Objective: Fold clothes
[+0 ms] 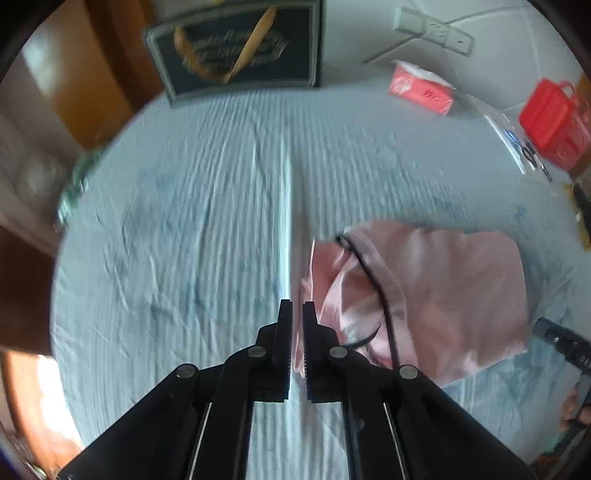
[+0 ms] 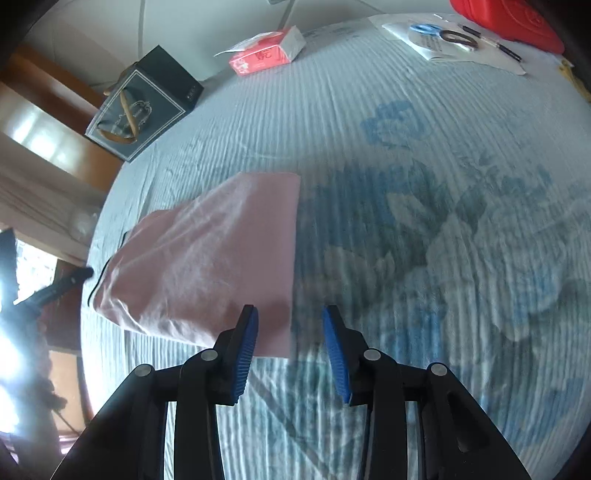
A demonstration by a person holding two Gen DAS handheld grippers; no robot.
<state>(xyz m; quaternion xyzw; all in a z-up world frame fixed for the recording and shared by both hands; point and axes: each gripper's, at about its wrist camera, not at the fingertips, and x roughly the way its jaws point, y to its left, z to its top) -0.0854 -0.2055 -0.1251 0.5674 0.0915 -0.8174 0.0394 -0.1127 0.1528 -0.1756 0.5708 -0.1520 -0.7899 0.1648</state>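
Observation:
A pink garment [image 1: 436, 295] with black piping lies folded on the light blue bedsheet [image 1: 184, 221]. In the left wrist view it is right of my left gripper [image 1: 297, 306], whose jaws stand almost together with nothing between them, above the sheet beside the garment's collar edge. In the right wrist view the garment [image 2: 214, 258] is a neat folded rectangle, left of centre. My right gripper [image 2: 290, 314] is open, its blue pads [image 2: 245, 354] just above the garment's near right corner, holding nothing. The right gripper's body shows at the left wrist view's right edge [image 1: 561, 339].
A dark gift bag [image 1: 240, 48] stands at the bed's far edge. A red tissue pack [image 1: 421, 88], a red case [image 1: 554, 118], papers with blue scissors [image 2: 428, 31] and a power strip [image 1: 432, 29] lie at the far right. Wooden furniture [image 1: 92, 74] is on the left.

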